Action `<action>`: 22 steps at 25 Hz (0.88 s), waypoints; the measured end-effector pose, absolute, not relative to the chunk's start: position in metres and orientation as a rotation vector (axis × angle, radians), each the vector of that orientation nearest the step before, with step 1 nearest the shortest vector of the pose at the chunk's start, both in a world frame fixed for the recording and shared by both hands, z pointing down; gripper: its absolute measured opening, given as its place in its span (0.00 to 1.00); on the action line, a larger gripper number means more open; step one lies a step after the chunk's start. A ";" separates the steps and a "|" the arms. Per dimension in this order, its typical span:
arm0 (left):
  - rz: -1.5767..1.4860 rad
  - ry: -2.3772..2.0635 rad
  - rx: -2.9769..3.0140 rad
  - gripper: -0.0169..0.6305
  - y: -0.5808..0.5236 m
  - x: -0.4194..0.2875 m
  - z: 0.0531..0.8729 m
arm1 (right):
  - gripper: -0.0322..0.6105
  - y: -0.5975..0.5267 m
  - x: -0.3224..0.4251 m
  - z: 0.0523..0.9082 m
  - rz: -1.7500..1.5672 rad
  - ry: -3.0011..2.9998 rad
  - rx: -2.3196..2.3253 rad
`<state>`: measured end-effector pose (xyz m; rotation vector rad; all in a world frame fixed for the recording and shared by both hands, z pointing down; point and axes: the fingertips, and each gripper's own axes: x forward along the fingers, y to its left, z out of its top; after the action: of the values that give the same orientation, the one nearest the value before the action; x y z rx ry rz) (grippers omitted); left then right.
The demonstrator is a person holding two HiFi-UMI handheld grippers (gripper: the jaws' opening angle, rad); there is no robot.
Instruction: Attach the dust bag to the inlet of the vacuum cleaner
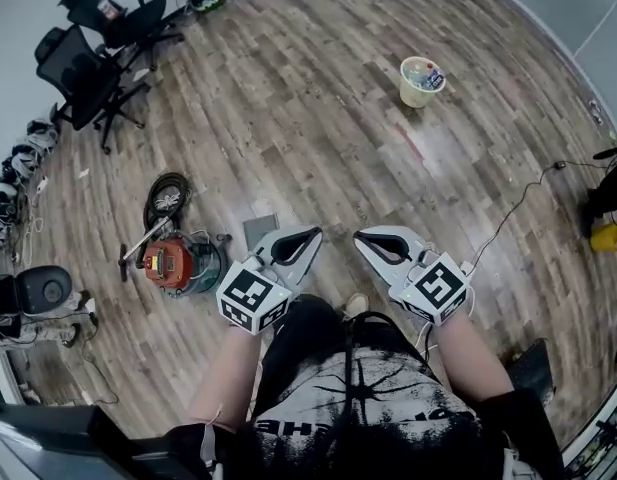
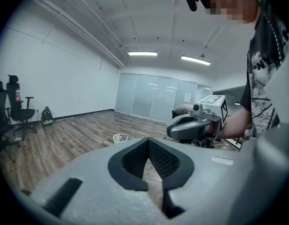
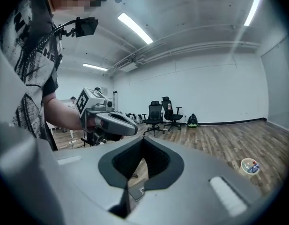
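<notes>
Plainly, the fingertips of the left gripper [image 2: 148, 142] are pressed together with nothing between them. Those of the right gripper [image 3: 143, 140] are closed on nothing as well, and only floor is seen through the slot behind the pads. Both grippers are held side by side in front of the person's body, tips angled towards each other, well above the wood floor [image 1: 318, 118].

A flat grey square lies on the floor just beyond the left gripper's tip and is judged to be the dust bag [image 1: 260, 230]. The vacuum cleaner [image 1: 180, 264], with its red top and green drum, stands just to the left of it, near but apart. A coiled hose [image 1: 168, 196] rests behind the drum. The inlet cannot be made out from any view, so the side it faces is not known.

The attaching is judged not yet begun, since nothing is gripped and nothing is touched.

Several things could go wrong from here:
- The bag lies flat against the boards, so an edge may not be caught by closed or barely opened jaws, and the bag may simply be pushed along the floor.
- If the bag is pinched at one corner, it may hang crooked and its collar may be bent or torn.
- The drum may be shoved or rolled away if the collar is pressed on with the body left unsteadied by the other gripper.
- The hose may be snagged if it is crossed on the way in.
</notes>
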<state>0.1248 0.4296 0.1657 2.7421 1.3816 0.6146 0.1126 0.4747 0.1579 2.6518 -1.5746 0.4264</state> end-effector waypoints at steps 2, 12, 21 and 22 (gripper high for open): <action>0.629 1.313 2.758 0.02 0.418 0.139 0.171 | 0.06 0.464 0.132 0.160 0.442 -1.625 2.606; 0.570 0.947 2.816 0.02 0.301 0.236 0.178 | 0.06 0.339 0.240 0.154 0.429 -1.901 2.316; 0.440 0.555 2.893 0.02 0.148 0.280 0.157 | 0.06 0.196 0.292 0.128 0.345 -2.090 1.968; 0.433 0.510 2.896 0.02 0.136 0.277 0.159 | 0.06 0.182 0.292 0.130 0.336 -2.118 1.930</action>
<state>0.2774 0.1356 0.1591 2.8961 0.5101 0.4329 0.2920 0.1816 0.1297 1.9300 -2.1176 0.3356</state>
